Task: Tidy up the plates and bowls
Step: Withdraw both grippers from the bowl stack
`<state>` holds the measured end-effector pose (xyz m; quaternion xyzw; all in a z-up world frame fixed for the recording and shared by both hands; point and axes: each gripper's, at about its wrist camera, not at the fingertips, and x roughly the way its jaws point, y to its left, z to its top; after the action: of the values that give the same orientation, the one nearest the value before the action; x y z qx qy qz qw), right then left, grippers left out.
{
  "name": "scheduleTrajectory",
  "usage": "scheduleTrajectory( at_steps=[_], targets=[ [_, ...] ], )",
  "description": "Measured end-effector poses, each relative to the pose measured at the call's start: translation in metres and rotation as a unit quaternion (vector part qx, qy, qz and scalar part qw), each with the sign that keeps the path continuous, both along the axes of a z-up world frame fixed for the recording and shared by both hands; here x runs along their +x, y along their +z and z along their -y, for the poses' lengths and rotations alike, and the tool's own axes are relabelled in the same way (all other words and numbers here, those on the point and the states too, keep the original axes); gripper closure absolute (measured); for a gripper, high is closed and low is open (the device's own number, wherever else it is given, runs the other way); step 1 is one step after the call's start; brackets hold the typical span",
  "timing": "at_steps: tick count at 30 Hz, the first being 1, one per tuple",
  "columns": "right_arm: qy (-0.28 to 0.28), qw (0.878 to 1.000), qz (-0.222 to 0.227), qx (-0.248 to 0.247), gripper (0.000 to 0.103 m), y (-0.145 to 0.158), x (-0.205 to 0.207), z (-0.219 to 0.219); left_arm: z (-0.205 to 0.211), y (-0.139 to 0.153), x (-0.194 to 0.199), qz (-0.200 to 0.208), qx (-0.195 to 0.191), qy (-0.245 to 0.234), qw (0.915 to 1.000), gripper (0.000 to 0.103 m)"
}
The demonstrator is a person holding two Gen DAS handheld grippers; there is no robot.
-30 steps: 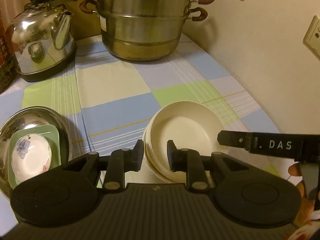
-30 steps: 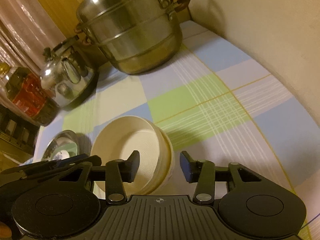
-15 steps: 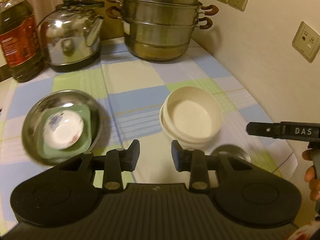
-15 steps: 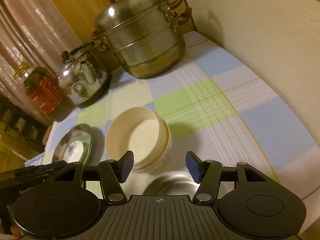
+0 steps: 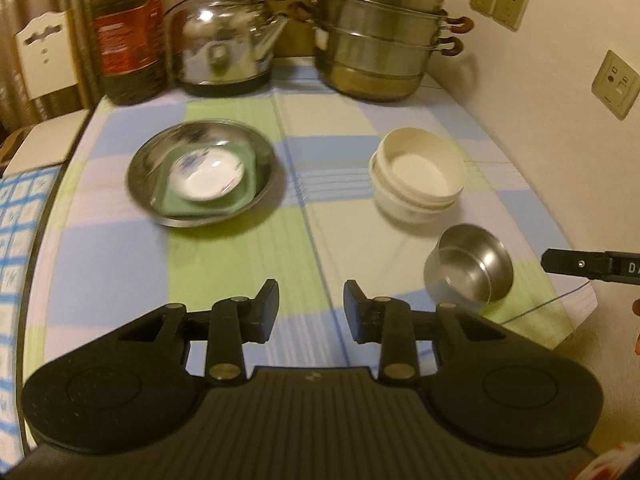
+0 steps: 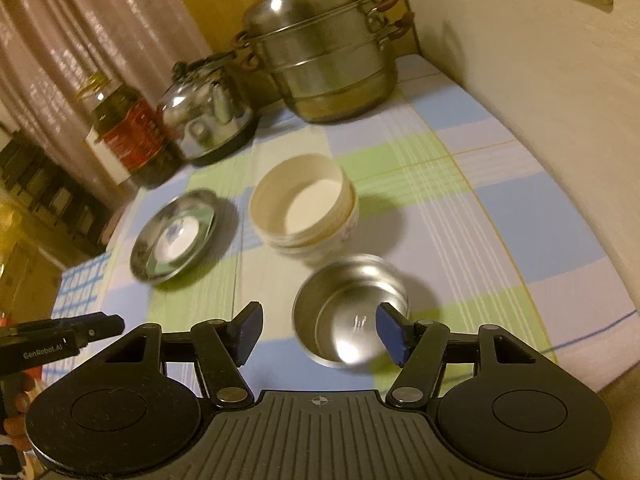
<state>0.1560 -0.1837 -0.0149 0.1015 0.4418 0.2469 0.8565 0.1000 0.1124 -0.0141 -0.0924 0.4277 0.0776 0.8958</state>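
A stack of cream bowls stands on the checked tablecloth. Nearer to me, a small steel bowl sits upright. To the left, a steel plate holds a green square dish with a white flowered saucer in it. My left gripper hangs over bare cloth, its jaws opening with nothing between them. My right gripper is above the steel bowl's near side, its jaws opening and touching nothing.
At the back stand a steel steamer pot, a kettle and an oil bottle. A wall with sockets runs along the right. The table's right corner is close to the steel bowl.
Both grippers have drawn back and upward from the cream bowls, and their jaws have widened. The small steel bowl, the whole plate and the oil bottle have come into view.
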Motion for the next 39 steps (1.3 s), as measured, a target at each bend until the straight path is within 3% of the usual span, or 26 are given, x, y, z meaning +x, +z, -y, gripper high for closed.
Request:
scheduleTrajectory(
  at_steps=[16, 39],
  targets=[
    [0.062, 0.997, -0.023, -0.027, 0.039, -0.021, -0.063, 0.000, 0.016, -0.007, -0.084, -0.019, -0.004, 0.054, 0.9984, 0.071],
    [0.096, 0.994, -0.024, -0.035, 0.039, -0.030, -0.097, 0.018, 0.054, -0.014, -0.129, -0.025, -0.004, 0.072, 0.9970, 0.071]
  ],
)
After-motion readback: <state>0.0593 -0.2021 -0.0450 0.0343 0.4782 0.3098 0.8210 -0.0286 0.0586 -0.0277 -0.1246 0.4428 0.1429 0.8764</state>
